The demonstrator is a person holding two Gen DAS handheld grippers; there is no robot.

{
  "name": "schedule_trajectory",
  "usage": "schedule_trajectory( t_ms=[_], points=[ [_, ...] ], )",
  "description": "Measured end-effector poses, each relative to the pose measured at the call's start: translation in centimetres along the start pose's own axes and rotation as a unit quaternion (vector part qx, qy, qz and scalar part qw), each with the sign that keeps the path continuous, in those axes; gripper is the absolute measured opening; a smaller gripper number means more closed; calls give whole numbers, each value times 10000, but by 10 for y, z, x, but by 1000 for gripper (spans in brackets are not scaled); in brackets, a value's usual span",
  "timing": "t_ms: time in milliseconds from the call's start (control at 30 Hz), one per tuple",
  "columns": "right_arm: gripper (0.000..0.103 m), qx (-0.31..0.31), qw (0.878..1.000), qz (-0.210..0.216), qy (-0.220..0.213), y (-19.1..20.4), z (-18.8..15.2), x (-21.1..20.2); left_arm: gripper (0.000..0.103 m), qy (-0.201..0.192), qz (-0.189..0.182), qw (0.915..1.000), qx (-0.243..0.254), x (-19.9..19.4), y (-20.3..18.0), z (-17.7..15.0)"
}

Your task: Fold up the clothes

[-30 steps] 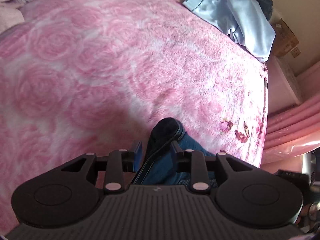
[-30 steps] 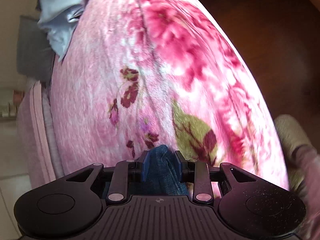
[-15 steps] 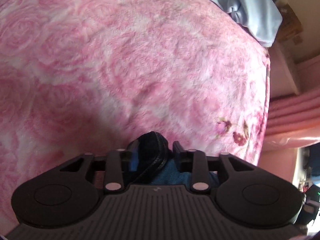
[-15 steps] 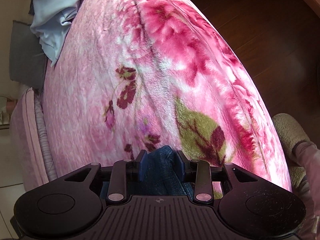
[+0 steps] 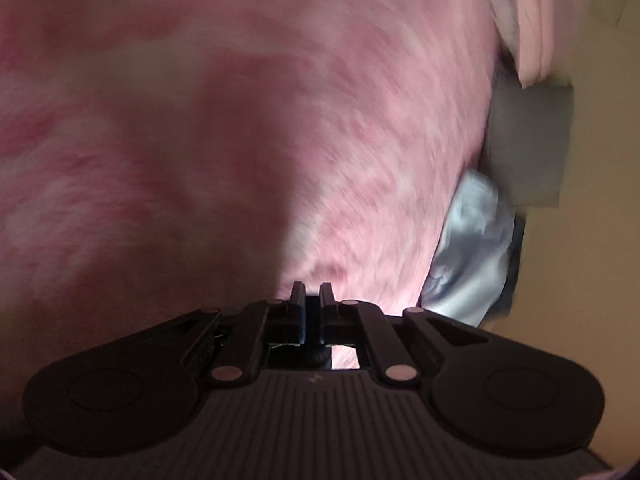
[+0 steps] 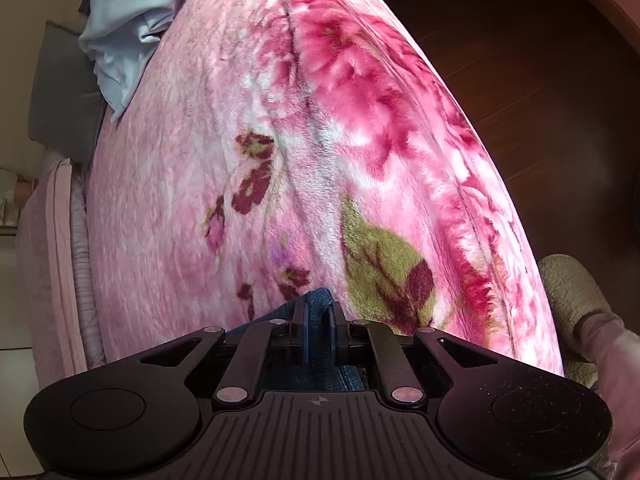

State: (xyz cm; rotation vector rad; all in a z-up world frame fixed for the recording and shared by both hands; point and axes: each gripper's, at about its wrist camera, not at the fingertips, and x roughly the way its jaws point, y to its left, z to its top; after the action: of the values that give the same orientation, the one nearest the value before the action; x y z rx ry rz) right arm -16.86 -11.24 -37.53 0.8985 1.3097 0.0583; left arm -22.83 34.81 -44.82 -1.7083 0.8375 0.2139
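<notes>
In the right wrist view a blue denim garment [image 6: 320, 295] lies at the near edge of the pink floral blanket [image 6: 280, 160]. My right gripper [image 6: 316, 312] has a fold of it between its jaws, which are closing and pinch it. The left wrist view is blurred by motion. There my left gripper [image 5: 312, 288] is shut, low over the pink blanket [image 5: 280, 120]. No cloth shows past its tips. A dark scrap [image 5: 316, 356] sits behind the jaws, and I cannot tell whether it is pinched.
A crumpled light blue shirt [image 6: 128, 12] lies at the bed's far end, also seen as a shirt [image 5: 472, 248] at the right. A grey pillow [image 6: 60, 92] sits beside it. Dark wooden floor [image 6: 520, 80] lies right of the bed, with a person's slippered foot [image 6: 568, 288].
My left gripper has dropped, rolled and shut; the thick dark fold between its jaws is no longer seen. My right gripper stayed put and its jaws narrowed onto the denim.
</notes>
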Motion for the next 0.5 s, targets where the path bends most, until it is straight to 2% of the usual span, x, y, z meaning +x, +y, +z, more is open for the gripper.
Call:
schedule_trajectory(
  t_ms=[33,100,133,167,233,300,333,367,400,433,467,500],
  points=[
    [8,43,10000,17,24,-1,1,-1,4,53,57,9994,351,0,-11,-3],
    [11,128,9999,51,72,-3,3,-2,11,149,340,9942,1012,1,-36,-7],
    [17,172,9998,80,79,-3,4,-4,27,188,527,9890,1366,2,-50,-7],
    [18,216,9997,115,79,-2,5,-5,36,196,701,9822,1733,4,-63,-7],
    [26,202,9997,80,104,2,5,-4,39,403,1046,9634,2436,16,-85,-13],
    [31,172,9998,40,81,6,4,-2,39,646,1464,9399,3016,34,-100,-23],
    [32,148,9999,4,86,8,3,-1,33,722,1701,9262,3288,43,-105,-28],
    [32,117,9999,-40,96,10,3,2,14,786,1922,9120,3537,51,-108,-33],
    [32,85,9999,-85,106,11,3,4,13,781,2007,9067,3627,54,-108,-35],
    [32,53,9998,-129,117,13,2,6,10,740,2023,9062,3638,55,-105,-36],
    [29,-69,9997,-178,129,15,2,6,8,672,1940,9099,3604,53,-105,-36],
    [17,-227,9994,-230,141,16,1,6,7,570,1768,9155,3569,47,-103,-37]
  ],
)
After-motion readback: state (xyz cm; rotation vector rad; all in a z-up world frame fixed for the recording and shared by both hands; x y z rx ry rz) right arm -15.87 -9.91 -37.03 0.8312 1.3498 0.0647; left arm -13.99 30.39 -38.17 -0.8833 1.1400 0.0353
